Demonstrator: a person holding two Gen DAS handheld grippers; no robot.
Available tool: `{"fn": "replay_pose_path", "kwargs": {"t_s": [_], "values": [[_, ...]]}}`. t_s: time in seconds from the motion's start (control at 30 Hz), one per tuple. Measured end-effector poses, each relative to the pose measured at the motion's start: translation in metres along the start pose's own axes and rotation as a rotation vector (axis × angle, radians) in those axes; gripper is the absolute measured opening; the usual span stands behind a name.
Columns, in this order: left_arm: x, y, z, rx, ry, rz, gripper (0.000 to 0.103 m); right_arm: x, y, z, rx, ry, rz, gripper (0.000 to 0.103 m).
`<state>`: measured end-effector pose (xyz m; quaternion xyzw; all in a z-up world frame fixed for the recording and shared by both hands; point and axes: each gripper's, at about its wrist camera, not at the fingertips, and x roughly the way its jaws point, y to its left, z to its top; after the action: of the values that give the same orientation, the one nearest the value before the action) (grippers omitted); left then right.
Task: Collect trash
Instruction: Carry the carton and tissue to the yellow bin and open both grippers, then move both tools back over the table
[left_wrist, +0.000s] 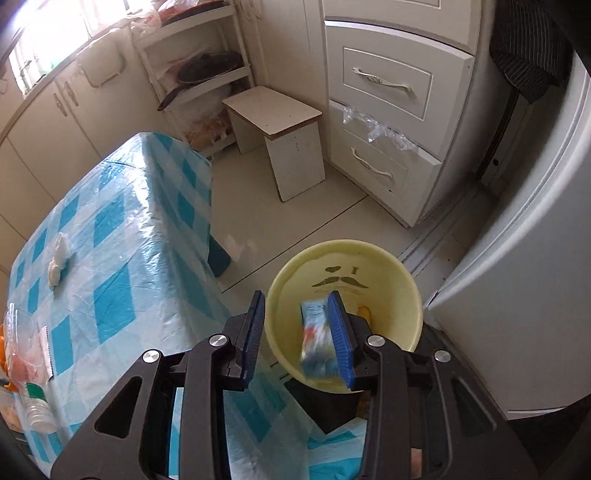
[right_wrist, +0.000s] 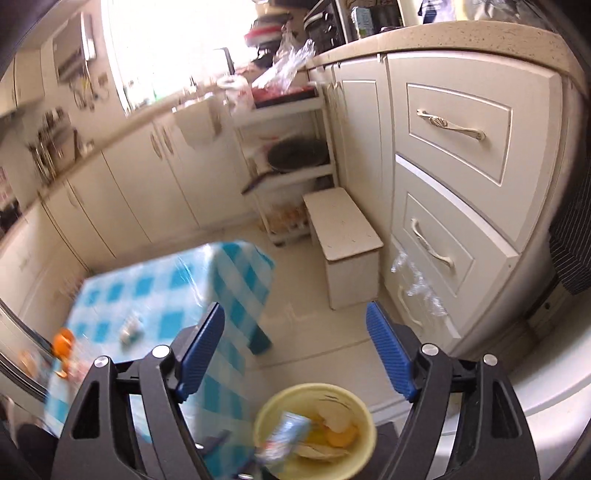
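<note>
Round yellow plastic bin, glossy, moustache print inside, beside the checked tablecloth's corner. Crinkled blue wrapper inside it, blurred. Left gripper part-open above; grip unclear. Right gripper wide, empty.

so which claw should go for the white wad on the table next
Probably left: the left claw is empty beside the table, with the white wad in plain view. The right claw, also open, sits farther off.

1 yellow bin, 1 wrapper, 1 stool, 2 grippers, 1 table
</note>
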<state>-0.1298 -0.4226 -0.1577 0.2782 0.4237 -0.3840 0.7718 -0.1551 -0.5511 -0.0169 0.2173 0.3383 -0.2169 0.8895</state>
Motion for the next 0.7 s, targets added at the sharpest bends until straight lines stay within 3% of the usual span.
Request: {"fn": "replay_pose_path", "kwargs": {"t_s": [0.17, 0.37, 0.6, 0.7], "values": [[0.020, -0.019, 0.011, 0.035, 0.058, -0.002, 0.039, 0.000, -0.001, 0.014, 0.042, -0.010, 0.065, 0.076], [0.007, -0.017, 0.012, 0.039, 0.022, -0.028, 0.055, -0.003, 0.003, 0.017, 0.060, -0.026, 0.077, 0.077], [-0.043, 0.036, 0.002, -0.042, -0.070, 0.005, 0.067, 0.003, 0.009, 0.014, 0.081, -0.009, 0.085, 0.081], [-0.077, 0.080, -0.013, -0.103, -0.139, 0.070, 0.076, 0.006, 0.018, 0.014, 0.076, 0.002, 0.096, 0.083]]}}
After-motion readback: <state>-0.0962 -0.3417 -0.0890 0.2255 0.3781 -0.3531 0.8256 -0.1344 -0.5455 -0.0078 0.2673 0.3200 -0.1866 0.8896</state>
